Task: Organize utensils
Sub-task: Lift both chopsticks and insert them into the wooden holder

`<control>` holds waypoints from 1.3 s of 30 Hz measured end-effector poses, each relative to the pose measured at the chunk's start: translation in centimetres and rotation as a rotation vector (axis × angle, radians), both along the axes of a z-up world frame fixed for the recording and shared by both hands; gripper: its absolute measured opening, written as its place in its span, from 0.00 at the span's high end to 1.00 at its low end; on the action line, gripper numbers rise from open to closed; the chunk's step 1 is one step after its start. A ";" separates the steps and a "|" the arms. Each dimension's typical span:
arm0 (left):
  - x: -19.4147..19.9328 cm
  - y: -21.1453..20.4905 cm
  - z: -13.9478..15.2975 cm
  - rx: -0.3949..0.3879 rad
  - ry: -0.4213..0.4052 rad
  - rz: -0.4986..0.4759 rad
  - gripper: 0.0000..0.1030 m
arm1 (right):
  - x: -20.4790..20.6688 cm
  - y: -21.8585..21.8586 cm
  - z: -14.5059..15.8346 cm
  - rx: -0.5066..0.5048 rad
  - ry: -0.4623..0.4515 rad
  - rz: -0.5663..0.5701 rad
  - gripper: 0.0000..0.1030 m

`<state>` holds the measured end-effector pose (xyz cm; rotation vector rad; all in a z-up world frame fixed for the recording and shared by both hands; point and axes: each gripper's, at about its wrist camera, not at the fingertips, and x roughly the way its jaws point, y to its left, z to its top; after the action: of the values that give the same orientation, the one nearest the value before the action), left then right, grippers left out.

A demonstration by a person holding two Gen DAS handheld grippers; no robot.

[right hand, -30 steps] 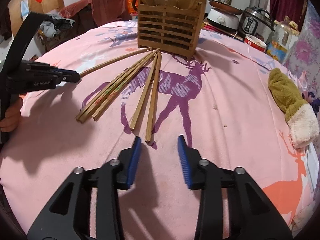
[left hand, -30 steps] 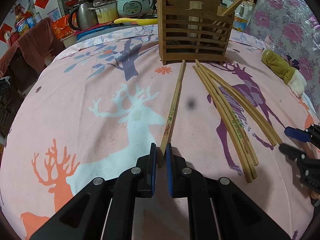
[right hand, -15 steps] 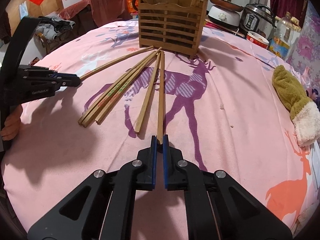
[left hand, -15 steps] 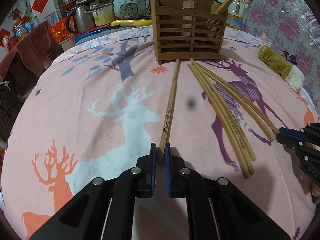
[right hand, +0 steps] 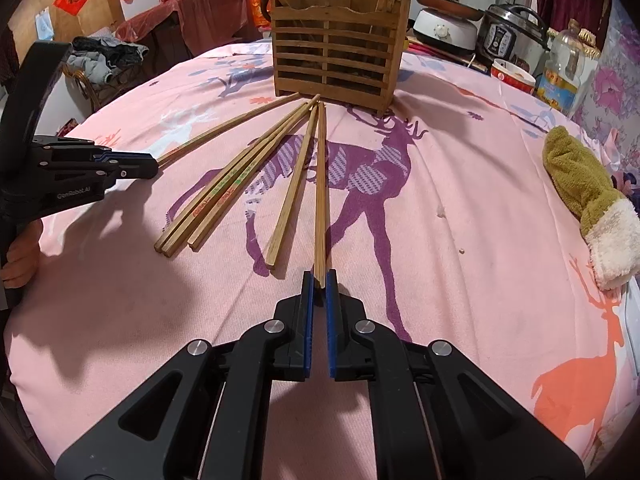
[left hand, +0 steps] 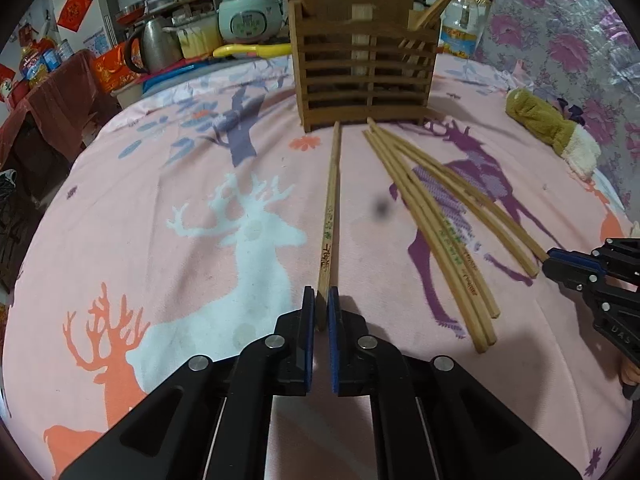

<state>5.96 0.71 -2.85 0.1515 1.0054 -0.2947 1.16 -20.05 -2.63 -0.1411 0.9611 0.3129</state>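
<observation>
A slatted wooden utensil holder (left hand: 362,76) stands at the far side of the table, with a few chopsticks in it; it also shows in the right wrist view (right hand: 338,60). My left gripper (left hand: 321,298) is shut on the near end of a single chopstick (left hand: 330,208) that points at the holder. My right gripper (right hand: 319,278) is shut on the near end of another chopstick (right hand: 321,184). Several more chopsticks (right hand: 224,192) lie fanned on the cloth between the two grippers. The right gripper (left hand: 560,262) shows at the right edge of the left wrist view, the left gripper (right hand: 154,166) at the left of the right wrist view.
The table has a pink deer-print cloth (left hand: 160,208). An olive and white mitten (right hand: 588,196) lies at the right. Behind the table stand a rice cooker (left hand: 248,20), a kettle (left hand: 150,46), an oil bottle (right hand: 564,68) and a bowl (right hand: 512,76).
My right gripper has gone from open to shut on the end of a chopstick. My left gripper has stayed shut on its chopstick and shifted slightly toward the holder.
</observation>
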 end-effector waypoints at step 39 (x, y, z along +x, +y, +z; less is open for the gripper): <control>2.7 -4.9 19.2 -0.098 -0.250 -0.040 0.94 | 2.0 -0.6 16.7 0.181 -0.376 -0.094 0.94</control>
<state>8.65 -4.17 16.34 0.1167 0.7391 -0.3514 3.11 -20.70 14.04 0.0124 0.5622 0.2734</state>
